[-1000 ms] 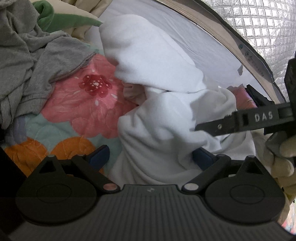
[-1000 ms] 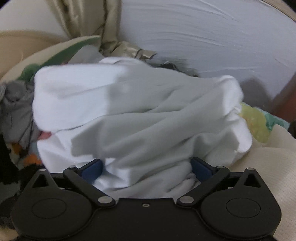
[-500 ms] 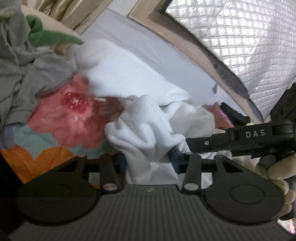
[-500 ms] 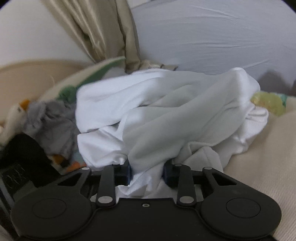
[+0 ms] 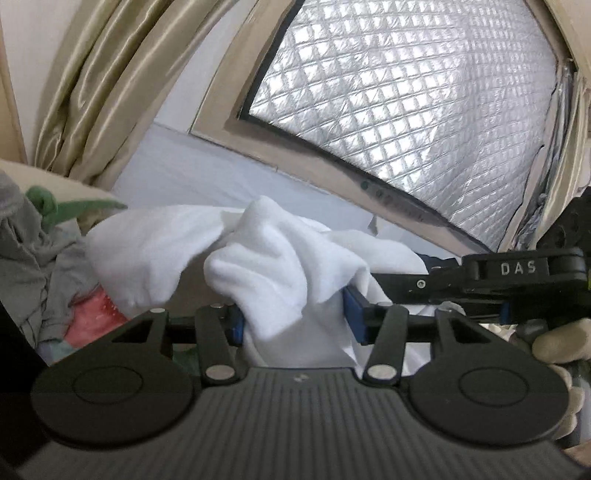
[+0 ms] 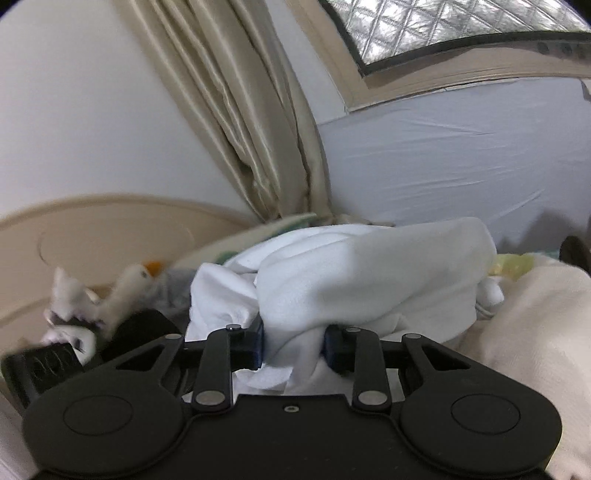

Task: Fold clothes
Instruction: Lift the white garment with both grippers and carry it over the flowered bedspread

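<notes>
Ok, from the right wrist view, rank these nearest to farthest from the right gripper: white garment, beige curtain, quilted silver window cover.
1. white garment: clamped in the right gripper, dead ahead.
2. beige curtain: behind the garment, upper centre-left.
3. quilted silver window cover: farthest, top right.

White garment [image 5: 280,258], grey clothes [image 5: 26,251], silver quilted window cover [image 5: 406,99]

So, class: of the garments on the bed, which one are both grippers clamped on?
The white garment: the left gripper and right gripper each pinch a bunch of it. The grey garment lies untouched at the left edge.
</notes>
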`<state>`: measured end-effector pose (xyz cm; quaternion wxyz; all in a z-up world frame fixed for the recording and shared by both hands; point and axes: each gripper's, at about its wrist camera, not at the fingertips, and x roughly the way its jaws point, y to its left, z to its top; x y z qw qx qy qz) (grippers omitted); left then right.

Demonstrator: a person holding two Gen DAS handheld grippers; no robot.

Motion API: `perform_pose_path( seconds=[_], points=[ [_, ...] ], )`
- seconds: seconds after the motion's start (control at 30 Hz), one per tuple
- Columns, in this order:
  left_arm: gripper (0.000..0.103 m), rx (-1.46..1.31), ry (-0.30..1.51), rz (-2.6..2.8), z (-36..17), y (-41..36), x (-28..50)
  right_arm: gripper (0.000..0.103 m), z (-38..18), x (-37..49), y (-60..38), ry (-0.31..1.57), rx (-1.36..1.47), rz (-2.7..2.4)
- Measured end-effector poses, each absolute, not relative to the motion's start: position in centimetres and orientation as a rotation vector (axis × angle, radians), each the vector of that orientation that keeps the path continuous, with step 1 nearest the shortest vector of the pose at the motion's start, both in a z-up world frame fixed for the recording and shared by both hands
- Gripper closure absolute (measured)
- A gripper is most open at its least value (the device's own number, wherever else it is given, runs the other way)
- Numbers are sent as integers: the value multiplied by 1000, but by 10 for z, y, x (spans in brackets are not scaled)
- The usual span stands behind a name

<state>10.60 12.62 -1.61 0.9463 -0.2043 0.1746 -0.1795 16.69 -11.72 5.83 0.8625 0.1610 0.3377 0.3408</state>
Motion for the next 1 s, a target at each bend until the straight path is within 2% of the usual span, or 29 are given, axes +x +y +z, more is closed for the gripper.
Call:
perform_pose_path(
  seconds=[0.3, 0.5, 0.7, 1.0],
  points=[
    [56, -458, 341, -489, 5, 94, 92, 70, 93, 119, -153, 647, 302, 708],
    [59, -431, 244, -600, 33, 43, 72, 70, 116, 82, -206, 593, 318, 657],
    [59, -342, 274, -719, 83, -21, 56, 70, 143, 34, -273, 507, 368, 571],
    [59, -313, 402, -899, 135, -95, 53, 70, 180, 5, -359, 499, 431, 460]
  ],
)
